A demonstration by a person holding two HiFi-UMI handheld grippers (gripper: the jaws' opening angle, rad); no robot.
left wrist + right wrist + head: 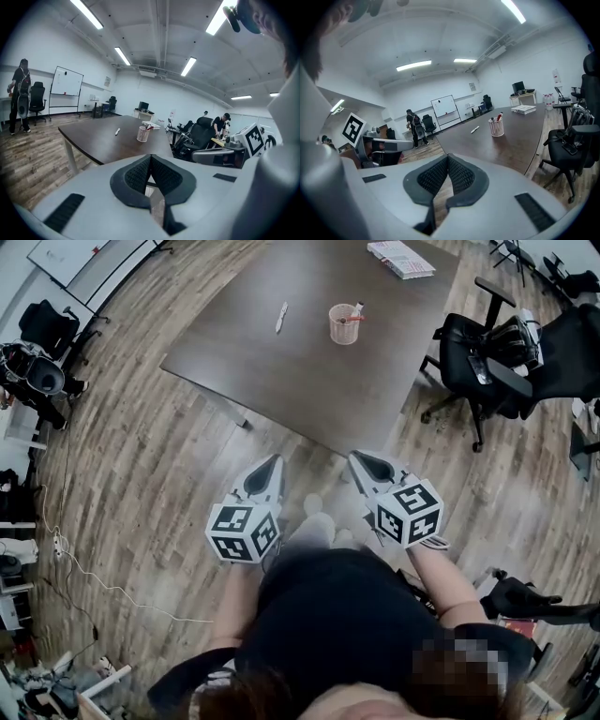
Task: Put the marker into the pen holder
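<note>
A dark table point(309, 381) stands on a wooden floor point(141, 465), seen from above. A white marker point(281, 317) lies flat on the tabletop, just left of a pink mesh holder point(344, 324) that stands upright with a few pens in it; the two are near but apart. The marker's long axis runs away from the person, its far end leaning slightly right. Which end bears the cap cannot be made out.

A stack of papers point(401, 259) sits at the table's far right end. Black office chairs point(473, 357) crowd the table's right side. A cable point(103, 582) trails across the floor at left.

The left gripper point(275, 461) and right gripper point(356, 457) hover side by side over the floor, well short of the table, whose near edge lies between them and the marker. Both have their jaws pressed together, with nothing held.
</note>
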